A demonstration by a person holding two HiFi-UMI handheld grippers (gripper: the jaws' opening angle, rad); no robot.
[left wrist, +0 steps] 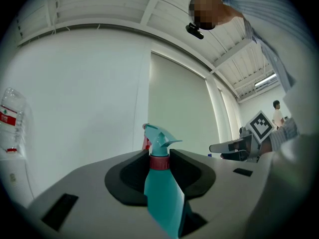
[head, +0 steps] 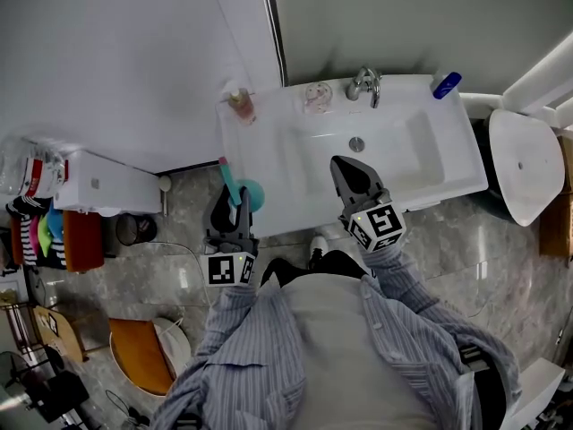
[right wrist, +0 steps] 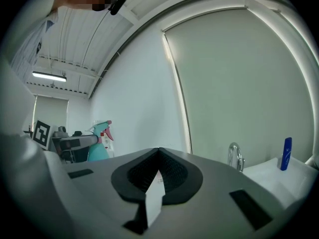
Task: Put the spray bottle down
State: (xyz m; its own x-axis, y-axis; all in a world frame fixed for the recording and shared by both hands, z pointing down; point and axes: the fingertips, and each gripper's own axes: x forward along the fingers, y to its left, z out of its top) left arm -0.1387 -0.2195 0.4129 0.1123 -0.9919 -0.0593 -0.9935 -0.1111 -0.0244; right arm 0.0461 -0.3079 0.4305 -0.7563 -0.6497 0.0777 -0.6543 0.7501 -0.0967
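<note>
**Left gripper holds the spray bottle by the sink**

The left gripper [left wrist: 160,153] is closed tight on the spray bottle [left wrist: 162,203]. Its two jaws pinch the neck, right on the red ring [left wrist: 159,163] under the trigger head. The blue-green body of the bottle fills the gap lower down between the jaws. In the head view the bottle is up in the air, over the floor [head: 179,267]. It is just beside the front left corner of the white sink [head: 421,164], and its pink tip points toward the wall.

The right gripper [right wrist: 158,151] holds nothing that can be named. Its jaws meet at the tips. A thin white strip shows in the slit below the tips, and I cannot tell what it is. In the head view this gripper hangs over the front edge of the sink.

At the back of the sink stands a shiny tap [head: 365,84]. A blue bottle [head: 445,85] lies near the back right corner. A small pink bottle [head: 240,104] stands at the back left corner. A white toilet [head: 522,164] sits to the right of the sink.

The person wears a striped shirt [head: 269,356] and stands right in front of the sink.
</note>
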